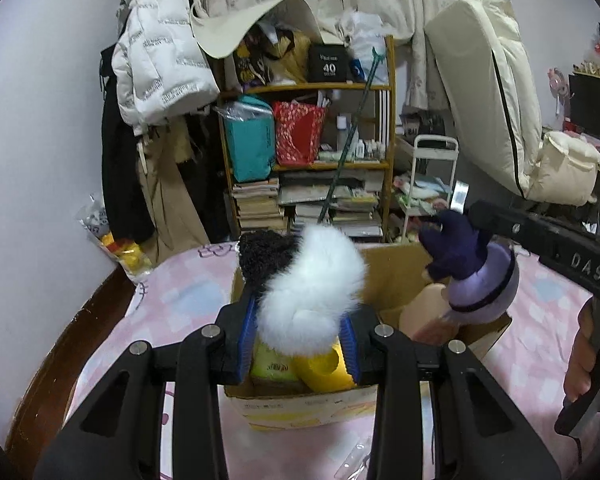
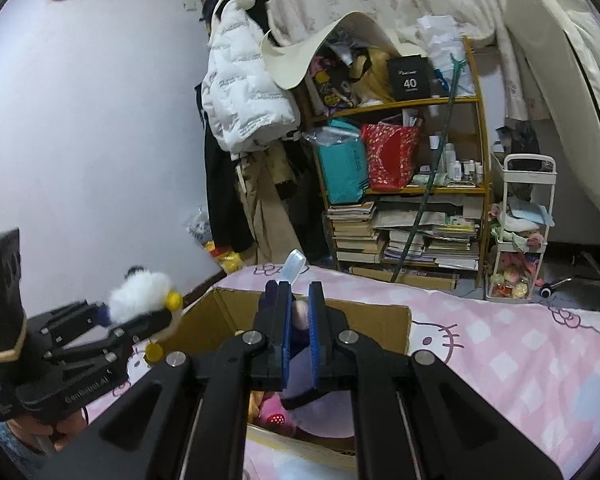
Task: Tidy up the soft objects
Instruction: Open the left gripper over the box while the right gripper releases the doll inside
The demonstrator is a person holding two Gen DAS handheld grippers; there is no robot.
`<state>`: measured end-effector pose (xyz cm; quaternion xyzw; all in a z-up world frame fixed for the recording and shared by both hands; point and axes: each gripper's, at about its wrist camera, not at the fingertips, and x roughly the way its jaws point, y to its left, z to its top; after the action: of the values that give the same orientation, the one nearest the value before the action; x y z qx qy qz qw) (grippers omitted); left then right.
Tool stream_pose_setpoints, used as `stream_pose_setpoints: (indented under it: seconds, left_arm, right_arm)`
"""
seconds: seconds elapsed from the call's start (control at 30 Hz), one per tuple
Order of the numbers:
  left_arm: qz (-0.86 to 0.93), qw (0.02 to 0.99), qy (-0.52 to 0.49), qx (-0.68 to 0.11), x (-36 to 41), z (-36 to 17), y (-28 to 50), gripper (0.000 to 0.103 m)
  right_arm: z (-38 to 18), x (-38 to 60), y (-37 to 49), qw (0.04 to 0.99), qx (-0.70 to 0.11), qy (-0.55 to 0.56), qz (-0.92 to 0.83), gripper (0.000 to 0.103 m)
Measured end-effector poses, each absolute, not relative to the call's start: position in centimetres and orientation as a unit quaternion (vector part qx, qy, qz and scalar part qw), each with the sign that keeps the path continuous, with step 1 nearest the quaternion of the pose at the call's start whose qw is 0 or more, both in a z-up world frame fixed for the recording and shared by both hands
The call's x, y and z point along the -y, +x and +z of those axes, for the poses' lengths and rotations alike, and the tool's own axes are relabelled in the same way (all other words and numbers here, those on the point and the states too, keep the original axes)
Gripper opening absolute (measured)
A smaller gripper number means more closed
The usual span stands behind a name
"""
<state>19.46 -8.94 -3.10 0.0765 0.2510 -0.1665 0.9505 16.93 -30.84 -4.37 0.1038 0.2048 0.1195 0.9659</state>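
Note:
My left gripper is shut on a fluffy white plush with a black woolly head and yellow parts below. It hangs over the near left part of an open cardboard box on the bed. At the right of the left wrist view, my right gripper holds a purple plush toy over the box's right side. In the right wrist view the right gripper is shut on that purple plush above the box. The left gripper with the white plush is at the left.
The box stands on a pink patterned bedsheet and holds a pink soft thing and a yellow-green packet. Behind the bed are a crowded bookshelf, hanging coats, a white cart and a leaning mattress.

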Motion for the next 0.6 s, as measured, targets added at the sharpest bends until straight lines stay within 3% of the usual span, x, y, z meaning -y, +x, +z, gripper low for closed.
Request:
stream_pose_setpoints:
  seconds: [0.23,0.33,0.5,0.57,0.6]
  left_arm:
    - [-0.193,0.932,0.099,-0.289,10.0,-5.2,20.1,0.039]
    - [-0.186,0.932,0.106,-0.292,10.1,-5.7,19.8,0.053]
    - [-0.169,0.935,0.104,-0.294,9.8,-5.7,19.9,0.060]
    - [-0.162,0.936,0.097,-0.297,9.5,-5.6,19.8,0.072]
    - [-0.158,0.937,0.091,-0.297,9.3,-5.5,19.8,0.075]
  right_arm:
    - [-5.5,29.9,17.8,0.961,-0.235,0.092,0.114,0.012]
    - [-5.7,29.6,17.9,0.958,-0.244,0.093,0.117,0.012]
    - [-5.9,29.6,18.1,0.954,-0.260,0.089,0.117,0.013]
    - [-6.0,29.6,17.9,0.953,-0.265,0.088,0.116,0.017]
    - [-6.1,29.6,17.8,0.952,-0.268,0.087,0.117,0.025]
